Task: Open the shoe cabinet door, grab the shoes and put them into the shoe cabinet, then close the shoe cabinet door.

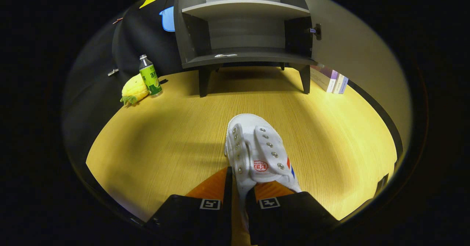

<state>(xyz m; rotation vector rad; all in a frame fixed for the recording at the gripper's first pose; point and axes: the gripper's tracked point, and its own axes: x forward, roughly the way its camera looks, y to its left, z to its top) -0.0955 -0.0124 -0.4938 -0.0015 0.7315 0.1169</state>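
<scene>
— Shoe (259, 152) first: where was it?

— Caught in the tool (240, 192). The two fingers were pressed in on a thin fold of the white upper near the eyelet row, with the rest of the shoe hanging ahead of them, toe pointing toward the shoe cabinet (244, 29). It looked lifted off the desk (165, 139), though I could not tell by how much.

— And the cabinet?

— Well beyond the fingers, standing on legs at the far side of the desk, its door (352, 55) swung wide to the right. Two shelves were bare but for a small pale scrap on the lower one.

— So what could have gone wrong?

— My guess: the grip. The fingers held only soft canvas, off to one side of the shoe, so the heavier sole could have swung or twisted, and the fabric might have slipped out on the way across.

— Anything else?

— A sagging toe could have struck the front lip of the lower shelf instead of clearing it. The bottle (150, 75) and the pineapple toy (134, 90) stood well to the left, the books (332, 80) right of the legs, so I judged them safe unless the carry drifted wide.
</scene>
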